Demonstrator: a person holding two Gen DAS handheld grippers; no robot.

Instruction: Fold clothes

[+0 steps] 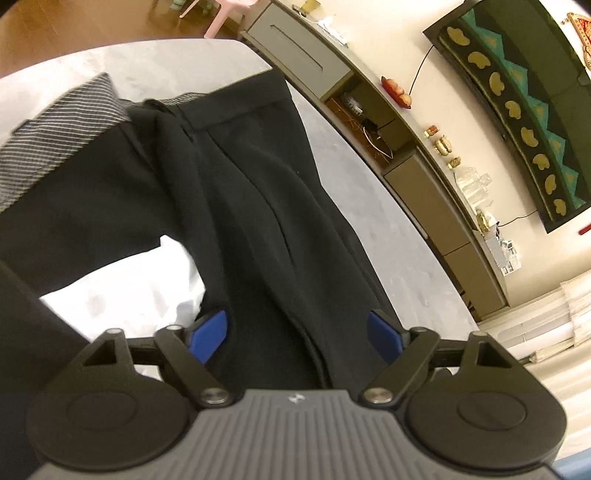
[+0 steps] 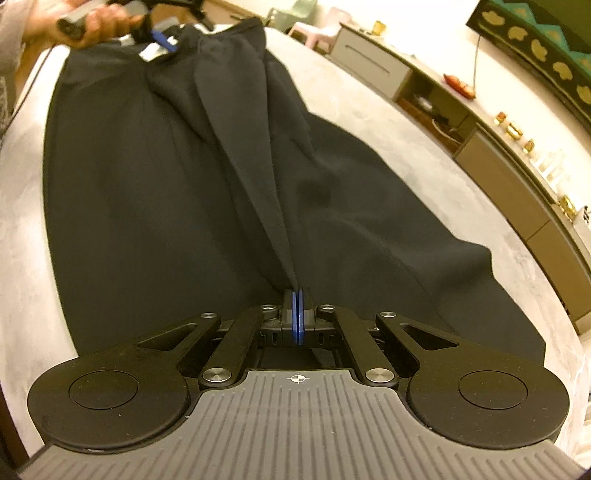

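Black trousers (image 2: 155,177) lie lengthwise on a pale marbled table (image 2: 388,122). My right gripper (image 2: 297,314) is shut on a raised fold of the black cloth at the near end, and the fold runs taut toward the far end. At that far end a hand holds my left gripper (image 2: 162,38). In the left wrist view the trousers (image 1: 251,192) show their waistband, a striped grey lining (image 1: 62,122) and a white pocket lining (image 1: 129,291). There my left gripper (image 1: 295,332) is open, its blue pads (image 1: 208,334) spread just over the cloth.
A long grey sideboard (image 1: 424,192) with small ornaments and glassware runs along the wall to the right. Above it hangs a dark screen under a green patterned cover (image 1: 517,110). Pink stools (image 2: 317,33) stand on the wooden floor past the table's far edge.
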